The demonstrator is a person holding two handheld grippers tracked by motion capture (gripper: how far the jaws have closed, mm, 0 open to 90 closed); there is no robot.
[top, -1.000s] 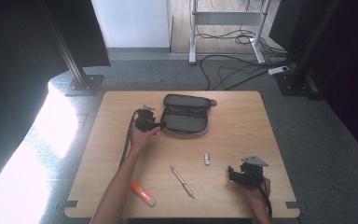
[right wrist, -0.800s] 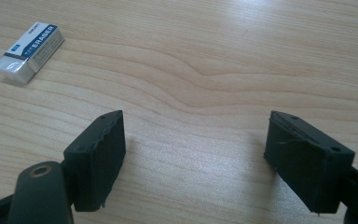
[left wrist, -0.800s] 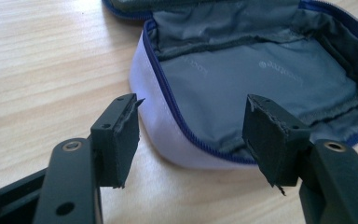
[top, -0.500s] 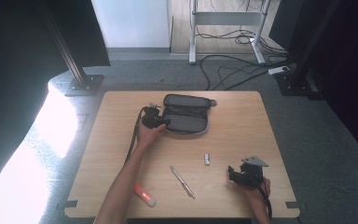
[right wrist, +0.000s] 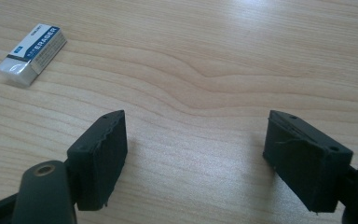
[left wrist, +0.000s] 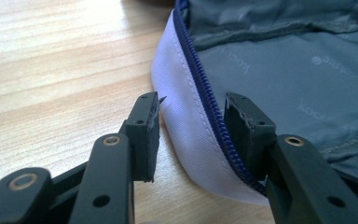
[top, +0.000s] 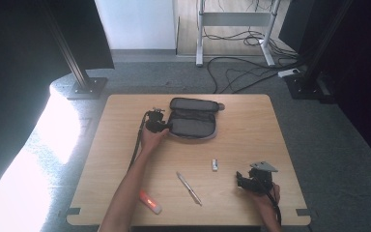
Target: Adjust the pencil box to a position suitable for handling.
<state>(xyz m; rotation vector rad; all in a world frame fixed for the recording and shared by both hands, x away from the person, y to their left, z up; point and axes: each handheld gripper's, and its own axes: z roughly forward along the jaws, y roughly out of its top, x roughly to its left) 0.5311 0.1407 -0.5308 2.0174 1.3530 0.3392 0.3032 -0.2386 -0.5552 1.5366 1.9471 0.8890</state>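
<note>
An open dark grey pencil case [top: 193, 118] lies at the table's far middle. My left gripper [top: 160, 126] is at its left end. In the left gripper view the case's pale rim with its blue zipper [left wrist: 200, 100] runs between the jaws of my left gripper [left wrist: 191, 116]. The jaws have just been closing and stand close on either side of the rim, which does not look squeezed. My right gripper [top: 241, 180] rests near the front right, and my right gripper [right wrist: 196, 144] is open over bare wood. A white eraser [right wrist: 31, 54] lies beyond it to the left.
The eraser [top: 214, 165] and a silver pen [top: 189, 188] lie on the wooden table [top: 251, 125] in front of the case. An orange and white marker [top: 149, 202] lies by the left forearm near the front edge. Cables and stand legs are on the floor behind.
My left gripper has moved right to the pencil case's left end and its jaws have narrowed around the rim. The right gripper has kept still.
</note>
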